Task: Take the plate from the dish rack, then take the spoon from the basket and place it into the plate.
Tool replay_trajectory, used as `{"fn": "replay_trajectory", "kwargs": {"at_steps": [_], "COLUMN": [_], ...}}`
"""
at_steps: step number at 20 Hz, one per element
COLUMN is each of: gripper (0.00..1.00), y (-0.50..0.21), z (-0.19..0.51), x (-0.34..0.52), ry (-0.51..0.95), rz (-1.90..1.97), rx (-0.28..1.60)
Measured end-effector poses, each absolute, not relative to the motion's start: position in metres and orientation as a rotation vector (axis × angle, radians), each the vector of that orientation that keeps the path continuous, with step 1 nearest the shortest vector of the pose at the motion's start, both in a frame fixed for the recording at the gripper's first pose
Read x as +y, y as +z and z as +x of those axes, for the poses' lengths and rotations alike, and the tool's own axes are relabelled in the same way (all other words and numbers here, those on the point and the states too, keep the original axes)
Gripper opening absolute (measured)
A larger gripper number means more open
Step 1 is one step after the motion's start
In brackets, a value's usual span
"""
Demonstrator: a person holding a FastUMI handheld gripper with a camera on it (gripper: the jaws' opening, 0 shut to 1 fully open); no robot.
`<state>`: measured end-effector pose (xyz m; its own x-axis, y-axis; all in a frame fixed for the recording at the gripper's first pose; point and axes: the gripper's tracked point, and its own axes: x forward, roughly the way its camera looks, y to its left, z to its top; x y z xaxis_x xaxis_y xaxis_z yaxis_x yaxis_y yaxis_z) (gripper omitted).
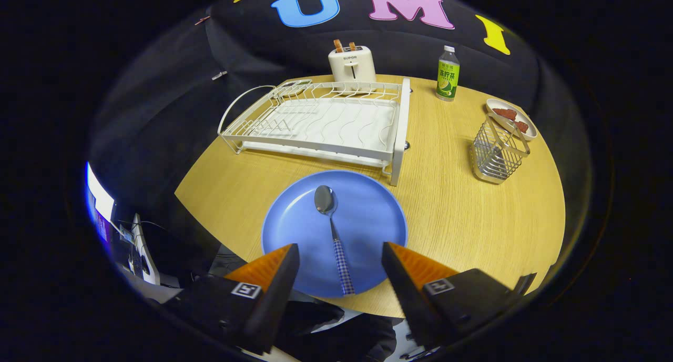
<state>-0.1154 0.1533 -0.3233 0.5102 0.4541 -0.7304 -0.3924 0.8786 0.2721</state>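
Note:
A round blue plate [368, 220] lies flat on the wooden table, just in front of the white dish rack [320, 122]. A spoon [333, 235] with a metal bowl and a blue checked handle rests in the plate, its bowl pointing toward the rack and its handle toward me. My gripper [340, 257] hovers open above the near part of the plate. The spoon's handle lies between the two fingers, and neither finger touches it. A wire basket [497, 151] stands to the right on the table.
A white toaster [352, 64] with toast stands behind the rack. A green-labelled bottle [448, 75] is at the back right. A small white dish [512, 117] with reddish food sits behind the basket. The table's near edge curves just beneath the fingers.

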Motion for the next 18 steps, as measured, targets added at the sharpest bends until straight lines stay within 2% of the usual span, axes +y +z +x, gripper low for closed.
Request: {"fn": "replay_trajectory", "kwargs": {"at_steps": [1,8,18], "gripper": [1.0,0.99,0.99], "y": [-0.322,-0.291,-0.144], "z": [-0.115,-0.106,-0.048], "x": [0.153,0.146,0.115], "ry": [0.507,0.479,0.411], "rz": [0.067,0.082,0.055], "rx": [0.903,0.832,0.506]}}
